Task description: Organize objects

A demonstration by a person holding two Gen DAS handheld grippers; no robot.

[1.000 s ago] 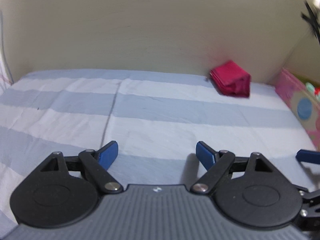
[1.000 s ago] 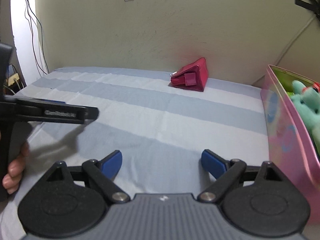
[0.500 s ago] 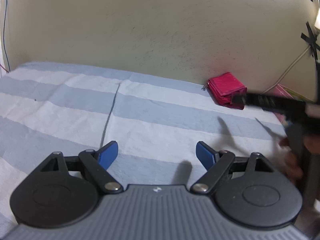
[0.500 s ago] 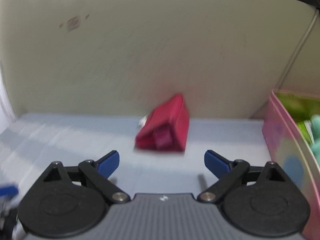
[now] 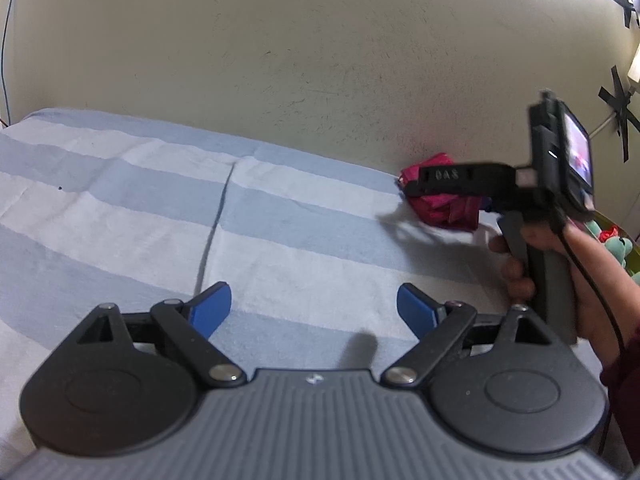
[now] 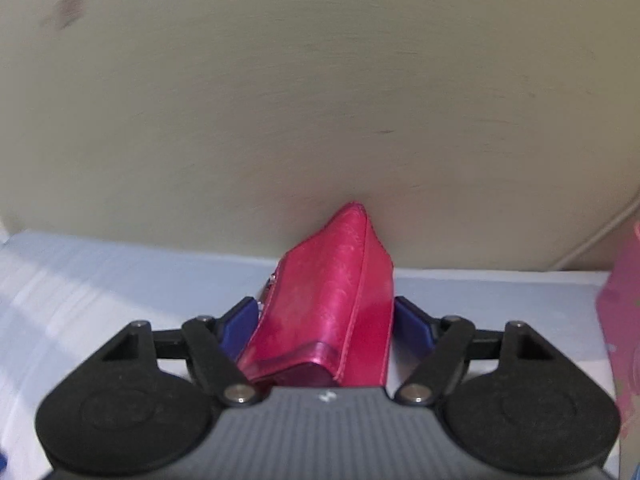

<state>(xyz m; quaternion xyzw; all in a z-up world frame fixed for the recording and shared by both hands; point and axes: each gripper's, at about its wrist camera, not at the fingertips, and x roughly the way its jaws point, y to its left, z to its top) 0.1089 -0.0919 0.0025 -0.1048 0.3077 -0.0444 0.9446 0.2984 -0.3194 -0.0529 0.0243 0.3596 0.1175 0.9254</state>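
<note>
A red wallet [image 6: 336, 292] lies on the striped bed sheet [image 6: 100, 280] against the wall. My right gripper [image 6: 326, 320] straddles it, one blue pad close on each side, jaws still spread about as wide as the wallet. The wallet rests on the sheet. In the left wrist view the wallet [image 5: 444, 208] shows at the far right, partly hidden by the right gripper [image 5: 412, 188] held by a hand. My left gripper [image 5: 314, 312] is open and empty, low over the middle of the sheet [image 5: 160, 220].
A pink bin [image 6: 624, 320] stands right of the wallet, with green plush toys [image 5: 616, 240] in it. The cream wall [image 5: 280, 60] runs close behind the wallet. The person's hand [image 5: 560, 264] and a cable are at the right.
My right gripper has moved forward to the wall, so the wallet now sits between its pads. My left gripper has tilted up a little and stayed open.
</note>
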